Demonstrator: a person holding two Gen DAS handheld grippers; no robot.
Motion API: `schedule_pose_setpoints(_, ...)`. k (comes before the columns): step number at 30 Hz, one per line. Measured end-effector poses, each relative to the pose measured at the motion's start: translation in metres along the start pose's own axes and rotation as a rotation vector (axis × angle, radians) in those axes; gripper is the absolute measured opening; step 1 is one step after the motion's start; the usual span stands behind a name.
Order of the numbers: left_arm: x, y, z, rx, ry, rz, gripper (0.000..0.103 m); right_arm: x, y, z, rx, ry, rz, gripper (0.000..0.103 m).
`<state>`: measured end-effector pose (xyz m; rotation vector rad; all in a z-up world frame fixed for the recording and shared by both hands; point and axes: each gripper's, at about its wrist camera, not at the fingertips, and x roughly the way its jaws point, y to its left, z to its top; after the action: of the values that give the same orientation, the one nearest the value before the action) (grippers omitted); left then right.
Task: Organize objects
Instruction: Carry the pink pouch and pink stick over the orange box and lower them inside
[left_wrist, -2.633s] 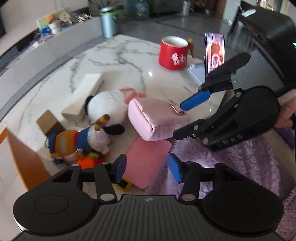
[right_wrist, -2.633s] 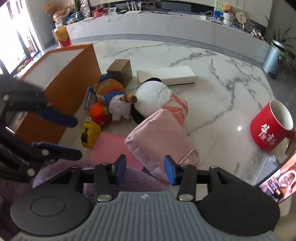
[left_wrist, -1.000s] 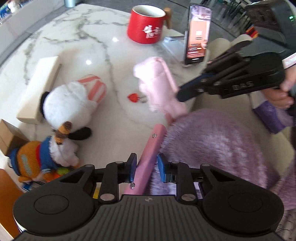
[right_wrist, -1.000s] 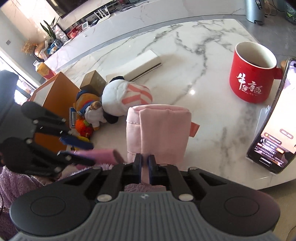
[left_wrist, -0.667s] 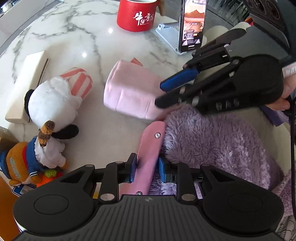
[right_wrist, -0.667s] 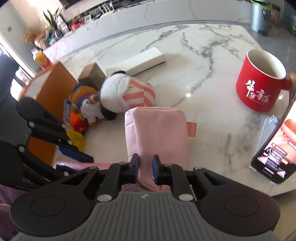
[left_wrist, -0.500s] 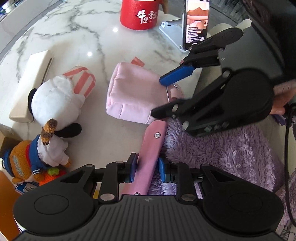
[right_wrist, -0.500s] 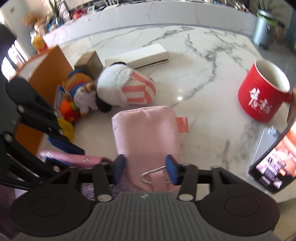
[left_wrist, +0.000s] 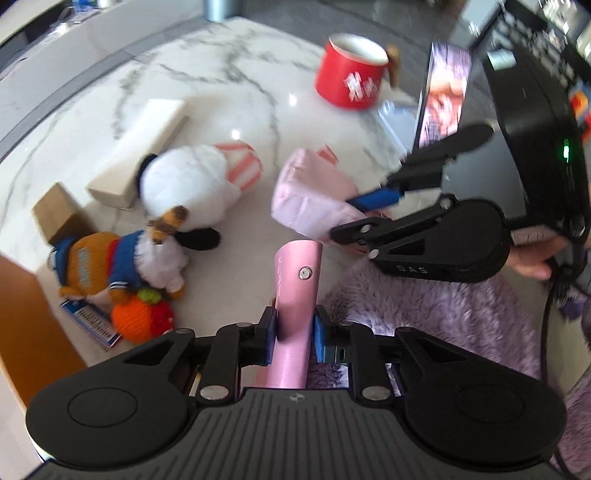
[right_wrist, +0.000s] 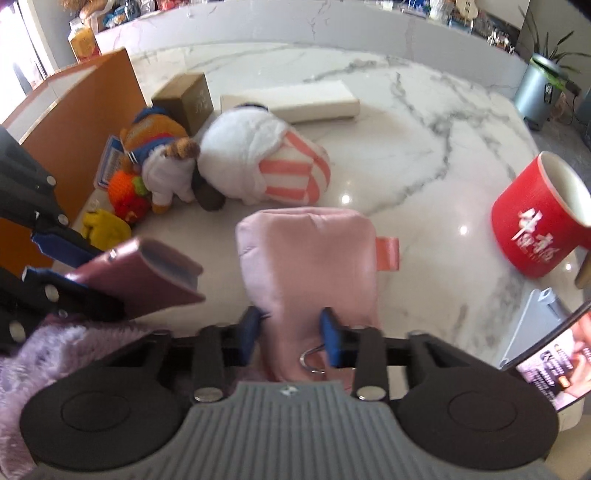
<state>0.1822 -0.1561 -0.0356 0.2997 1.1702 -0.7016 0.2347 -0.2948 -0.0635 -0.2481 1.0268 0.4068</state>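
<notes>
A: Status? Left gripper (left_wrist: 291, 330) clamps the pink case (left_wrist: 295, 291); right gripper (right_wrist: 290, 332) has just been closing, pinching the pink pouch (right_wrist: 310, 258) near the table edge.

B: Early. Plush toys (right_wrist: 236, 162) and boxes (right_wrist: 291, 101) lie unsorted beside the orange bin (right_wrist: 77, 122).

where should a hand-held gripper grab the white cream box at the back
Across the narrow width of the white cream box, near its middle, coming down from above. It lies flat, long and slim, its top bare; the white plush crowds its near side, so avoid that side.
</notes>
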Motion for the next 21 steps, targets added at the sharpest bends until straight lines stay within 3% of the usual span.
schedule_pose_setpoints(3,-0.024,0.011,-0.006,-0.074,-0.065,-0.035,0.023,-0.015,-0.001,0.004,0.027,-0.032,0.008,0.018)
schedule_pose_setpoints(10,-0.089,0.032,-0.025,-0.217,-0.256,-0.066,0.023,-0.077,0.01,0.022,0.086,-0.155,0.077,0.017)
schedule_pose_setpoints(15,-0.155,0.052,-0.053,-0.303,-0.363,0.003,0.023,-0.123,0.038,0.041,0.093,-0.252,0.215,0.017)
schedule_pose_setpoints(21,-0.202,0.086,-0.098,-0.452,-0.378,0.132,0.023,-0.15,0.088,0.074,0.138,-0.322,0.471,0.017)
